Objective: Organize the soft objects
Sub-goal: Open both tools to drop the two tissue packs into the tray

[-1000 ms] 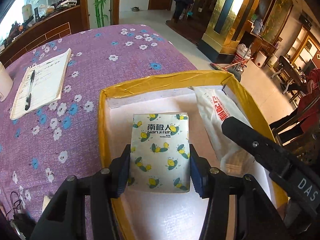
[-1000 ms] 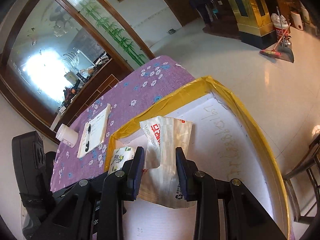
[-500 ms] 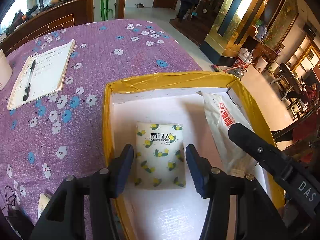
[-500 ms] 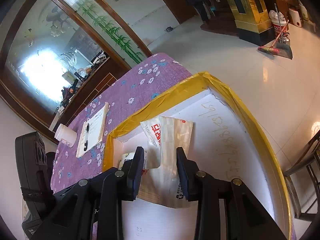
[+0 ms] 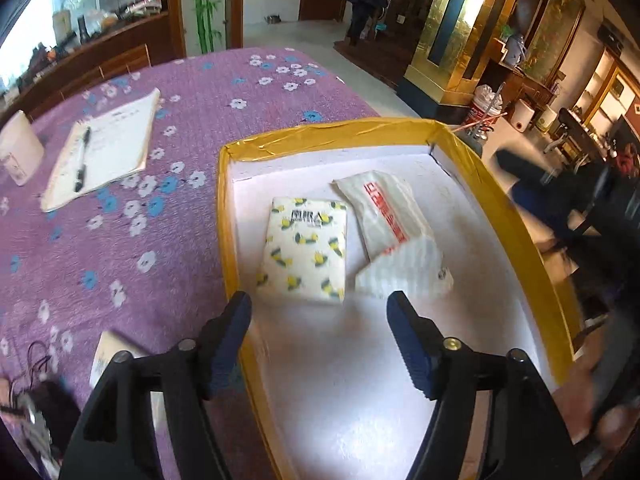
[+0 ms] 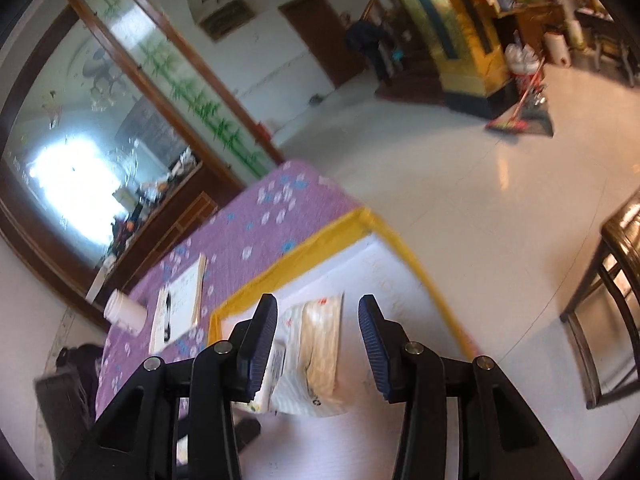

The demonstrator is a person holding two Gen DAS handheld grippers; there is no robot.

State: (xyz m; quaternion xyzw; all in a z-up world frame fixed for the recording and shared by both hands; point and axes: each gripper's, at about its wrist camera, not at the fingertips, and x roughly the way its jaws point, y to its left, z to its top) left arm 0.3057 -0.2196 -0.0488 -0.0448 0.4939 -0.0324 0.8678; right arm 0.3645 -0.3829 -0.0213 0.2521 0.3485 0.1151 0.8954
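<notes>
Box [image 5: 320,136]: white foam, rim taped yellow, sits at the table's right edge, floor directly beyond its right and far walls. Purple floral cloth [image 5: 192,120] covers the rest of the table.

Inside the box: two soft packs, both lying flat in the far half. Lemon-print tissue pack [image 5: 306,250] at about 12 o'clock from the left gripper [image 5: 318,332]. White pack with red lettering [image 5: 390,220] just beside it at 1 o'clock, near end overlapping or touching the lemon pack's corner; cannot tell which. The near half of the box floor is bare white, as is the strip along the right wall, so there's room to move there.

Left gripper: jaws opening, fingers well apart, nothing between them; the lemon pack lies beyond the tips. Left finger hangs over the box's left rim.

Right gripper [image 6: 318,332]: jaws opening, fingers apart, the white pack [image 6: 316,344] seen in the gap below, pads not pressing on it. Lemon pack's edge [image 6: 276,364] peeks out at 9 o'clock behind the left finger.

On the cloth, 9–10 o'clock of the box: one notepad [image 5: 104,152], one pen [image 5: 81,164] on it, one white cup [image 5: 18,148] further left. One small pale card or packet [image 5: 106,354] near the left finger, blurred.

Right wrist view: one dark chair [image 6: 608,300] at 3 o'clock, well apart from the box.
</notes>
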